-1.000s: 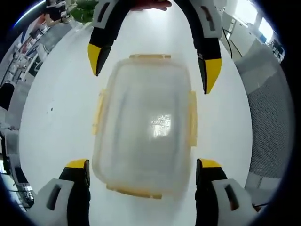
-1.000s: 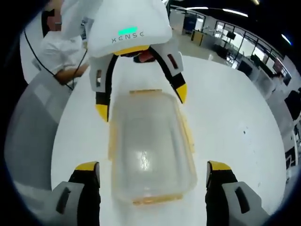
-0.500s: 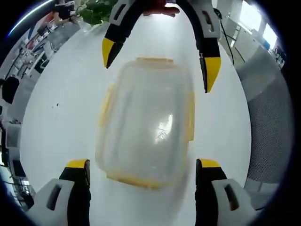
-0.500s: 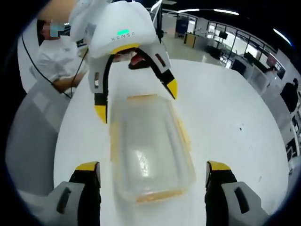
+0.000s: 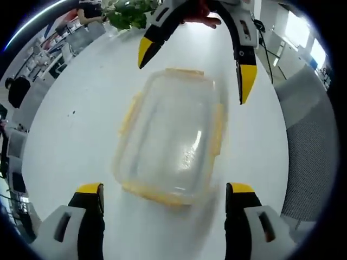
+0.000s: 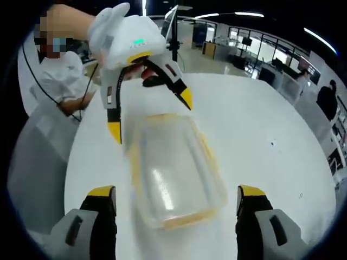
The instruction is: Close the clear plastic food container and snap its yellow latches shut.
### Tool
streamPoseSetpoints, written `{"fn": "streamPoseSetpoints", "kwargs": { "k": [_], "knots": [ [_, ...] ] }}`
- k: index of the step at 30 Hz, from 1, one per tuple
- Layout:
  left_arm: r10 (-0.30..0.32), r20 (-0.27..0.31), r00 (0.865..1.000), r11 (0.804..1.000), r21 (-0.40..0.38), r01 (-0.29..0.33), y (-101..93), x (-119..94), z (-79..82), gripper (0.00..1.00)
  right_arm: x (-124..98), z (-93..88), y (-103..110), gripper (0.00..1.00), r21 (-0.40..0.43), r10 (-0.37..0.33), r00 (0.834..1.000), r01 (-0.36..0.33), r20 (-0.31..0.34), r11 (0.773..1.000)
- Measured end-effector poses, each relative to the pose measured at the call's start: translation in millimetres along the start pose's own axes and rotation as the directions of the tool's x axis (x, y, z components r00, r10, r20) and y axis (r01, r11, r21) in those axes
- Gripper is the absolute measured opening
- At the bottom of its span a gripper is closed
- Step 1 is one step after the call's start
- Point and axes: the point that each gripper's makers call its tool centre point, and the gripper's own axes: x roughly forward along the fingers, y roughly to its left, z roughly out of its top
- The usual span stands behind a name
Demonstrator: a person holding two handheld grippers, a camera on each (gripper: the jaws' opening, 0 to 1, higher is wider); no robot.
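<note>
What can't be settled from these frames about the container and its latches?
- Latch state: the yellow latches on the clear container are motion-blurred in the left gripper view, so snapped or loose cannot be told.
- Near end latch: smeared to a faint band in the right gripper view.
- Contents: glare and blur on the lid hide the inside.
- Lid seating: the rim is too blurred to judge.

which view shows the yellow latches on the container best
The left gripper view: the yellow latches edge both long sides and both ends of the clear food container. In the right gripper view the container is blurrier, its latches faint.
</note>
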Motion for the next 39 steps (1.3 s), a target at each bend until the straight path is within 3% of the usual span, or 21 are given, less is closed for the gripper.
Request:
{"fn": "streamPoseSetpoints", "kwargs": {
  "k": [20,39],
  "knots": [
    [0.04,0.035,0.999,0.994,-0.102,-0.036,-5.3,-12.6,-18.6,0.92,-20.3,-4.2,1.8,0.92,0.067,-0.08,0.994,0.075,0.07,0.995],
    [0.098,0.114,0.989,0.966,-0.248,-0.067,-17.3,-23.6,-33.6,0.92,-33.9,-6.1,10.7,0.91,0.148,-0.168,0.976,0.148,0.136,0.978]
  ]
}}
